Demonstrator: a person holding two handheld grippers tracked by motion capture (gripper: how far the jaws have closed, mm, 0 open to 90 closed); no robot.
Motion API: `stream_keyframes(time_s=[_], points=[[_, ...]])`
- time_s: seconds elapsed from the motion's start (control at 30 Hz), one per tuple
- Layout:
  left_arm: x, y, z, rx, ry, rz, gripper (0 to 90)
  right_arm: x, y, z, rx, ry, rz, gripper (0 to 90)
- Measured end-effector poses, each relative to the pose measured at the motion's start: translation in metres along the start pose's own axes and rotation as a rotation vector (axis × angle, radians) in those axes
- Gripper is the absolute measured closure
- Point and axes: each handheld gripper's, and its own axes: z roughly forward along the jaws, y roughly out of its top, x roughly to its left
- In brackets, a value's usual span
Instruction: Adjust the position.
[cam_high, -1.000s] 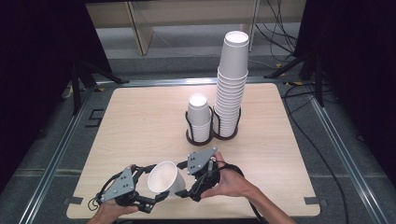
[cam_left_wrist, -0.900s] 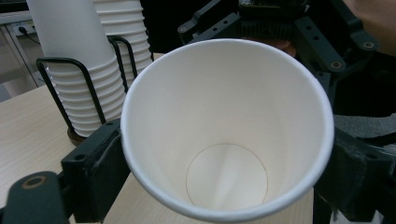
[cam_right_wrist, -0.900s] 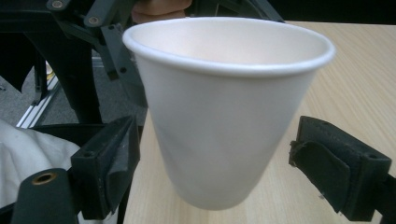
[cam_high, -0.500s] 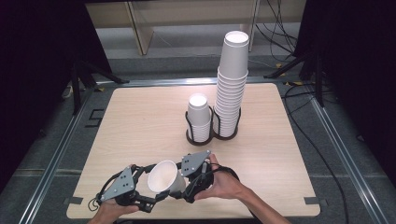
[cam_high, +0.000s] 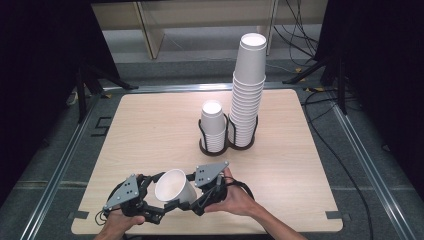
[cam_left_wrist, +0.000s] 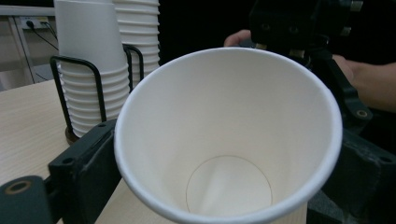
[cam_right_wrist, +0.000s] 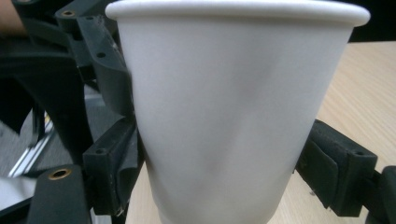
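At the near edge of the table (cam_high: 150, 125), a little left of centre, a single white paper cup (cam_high: 175, 186) lies tilted between the two grippers, its mouth turned up and to the left. The right gripper (cam_high: 197, 202) has it by the lower wall: in the right gripper view the cup (cam_right_wrist: 229, 116) stands between the two black jaws, their pads pressed to its sides, and a soft dent in the wall suggests that the grip is already bending it. The left gripper (cam_high: 159, 212) sits at the cup's other side; its jaws have just been opening, and in the left gripper view they flank the cup (cam_left_wrist: 229, 135) below its rim. Whether the pads touch it there cannot be told.

Such a cup is probably very light, thin-walled and easily crushed, with a smooth skin that may slip. The rolled rim and the flat base are likely its stiffest parts, so a gentle hold low on the wall, near the base, should serve best. Farther back, near the table's centre, a black wire holder (cam_high: 202, 135) keeps a short stack of cups (cam_high: 212, 122) and a tall stack (cam_high: 247, 85).
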Motion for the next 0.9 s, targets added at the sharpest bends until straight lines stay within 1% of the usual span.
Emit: stream_keyframes(time_s=[0.03, 0.07, 0.1, 0.13, 0.17, 0.2, 0.23, 0.27, 0.3, 0.33, 0.37, 0.4, 0.47, 0.5, 0.6, 0.7, 0.73, 0.8, 0.87, 0.9], points=[[0.0, 0.0, 0.0, -0.009, 0.003, -0.005, 7.7, -0.001, 0.0, 0.0, -0.019, -0.01, -0.004, 20.8], [-0.001, 0.0, -0.002, -0.001, 0.013, -0.013, 9.6, -0.001, -0.001, 0.0, -0.034, -0.005, 0.02, 20.8], [-0.001, 0.001, -0.002, 0.004, 0.018, -0.021, 11.3, -0.002, 0.0, -0.001, -0.038, -0.004, 0.023, 20.9], [-0.001, 0.001, -0.003, 0.0, 0.017, -0.017, 12.3, -0.002, 0.0, -0.001, -0.048, -0.011, 0.026, 20.9], [-0.001, 0.001, -0.003, -0.001, 0.022, -0.01, 12.3, -0.003, 0.0, -0.003, -0.052, -0.012, 0.014, 20.9], [-0.001, 0.001, -0.003, -0.003, 0.021, -0.013, 12.5, -0.002, 0.0, -0.003, -0.052, -0.015, 0.028, 20.9], [-0.001, 0.001, -0.003, -0.005, 0.02, -0.016, 12.3, -0.002, 0.0, -0.004, -0.053, -0.018, 0.027, 20.8], [-0.001, 0.002, -0.003, -0.004, 0.025, -0.008, 12.2, -0.002, 0.0, -0.004, -0.054, -0.016, 0.027, 20.8], [-0.001, 0.002, -0.003, -0.005, 0.027, -0.006, 12.2, -0.003, 0.0, -0.004, -0.056, -0.024, 0.013, 20.8], [-0.002, 0.002, -0.002, -0.015, 0.025, -0.009, 12.3, -0.002, 0.0, -0.004, -0.052, -0.021, 0.019, 20.8], [-0.002, 0.003, -0.002, -0.012, 0.03, 0.0, 12.1, -0.002, 0.0, -0.003, -0.051, -0.015, 0.029, 20.7], [-0.003, 0.003, -0.002, -0.014, 0.033, 0.006, 11.6, -0.001, 0.0, -0.002, -0.054, -0.016, 0.032, 20.7], [-0.003, 0.003, -0.002, -0.022, 0.036, 0.009, 11.3, -0.002, 0.0, 0.0, -0.056, -0.016, 0.023, 20.7], [-0.004, 0.003, -0.002, -0.026, 0.037, 0.008, 11.0, 0.0, -0.001, 0.002, -0.06, -0.011, 0.036, 20.7], [-0.004, 0.003, -0.001, -0.026, 0.032, 0.009, 11.0, 0.001, 0.0, 0.004, -0.05, -0.006, 0.044, 20.7], [-0.004, 0.003, -0.001, -0.021, 0.034, 0.011, 11.0, 0.001, 0.0, 0.006, -0.046, -0.017, 0.029, 20.7], [-0.003, 0.003, -0.001, -0.02, 0.034, 0.013, 11.0, 0.002, -0.001, 0.007, -0.043, -0.013, 0.044, 20.7], [-0.004, 0.003, 0.0, -0.021, 0.036, 0.019, 10.9, 0.002, -0.001, 0.008, -0.042, -0.012, 0.049, 20.7], [-0.004, 0.002, 0.0, -0.01, 0.041, 0.029, 10.7, 0.002, -0.001, 0.009, -0.035, -0.015, 0.049, 20.8], [-0.005, 0.002, 0.0, -0.007, 0.043, 0.03, 10.8, 0.002, -0.001, 0.01, -0.037, -0.019, 0.039, 20.8]])
